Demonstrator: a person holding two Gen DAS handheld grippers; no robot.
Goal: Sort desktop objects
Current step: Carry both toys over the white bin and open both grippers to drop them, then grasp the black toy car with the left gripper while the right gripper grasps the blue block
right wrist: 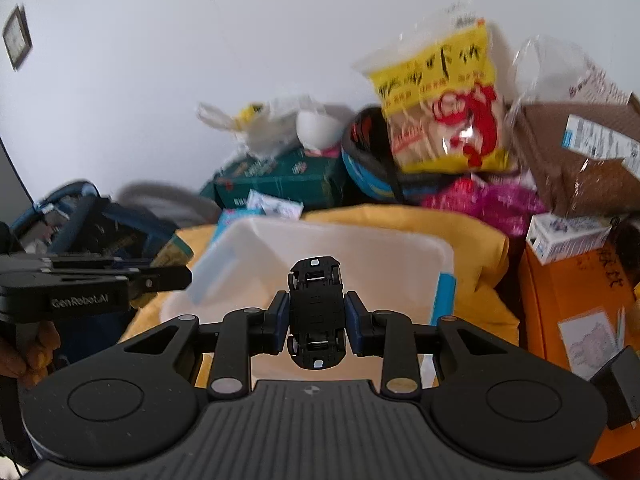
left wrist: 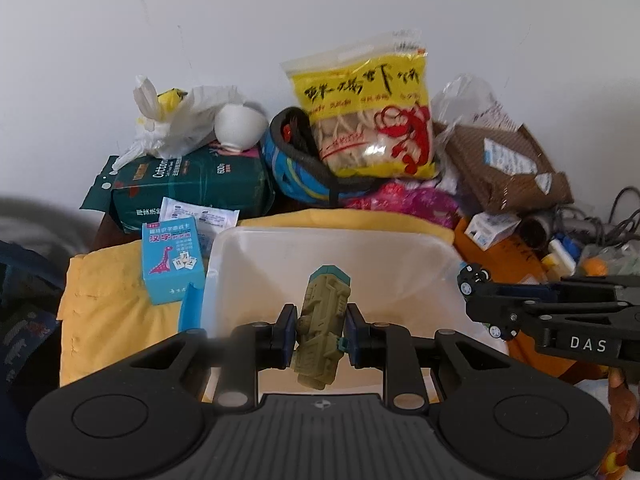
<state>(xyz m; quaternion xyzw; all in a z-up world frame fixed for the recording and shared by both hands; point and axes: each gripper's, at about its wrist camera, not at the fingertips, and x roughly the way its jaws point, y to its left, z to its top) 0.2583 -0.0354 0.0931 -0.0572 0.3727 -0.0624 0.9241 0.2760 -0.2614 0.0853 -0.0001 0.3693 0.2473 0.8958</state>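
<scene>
left gripper [left wrist: 319, 330] clamps olive toy [left wrist: 321, 330]; right gripper [right wrist: 317, 317], "das", clamps black car [right wrist: 316, 312]

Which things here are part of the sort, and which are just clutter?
In the job:
left gripper, shut on olive toy
right gripper, shut on toy car
white bin, under both

Lying about:
noodle bag
card box
tissue pack
helmet
white bowl

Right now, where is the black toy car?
In the right wrist view the black toy car sits centre frame, underside up, clamped by the right gripper above the white bin.
</scene>
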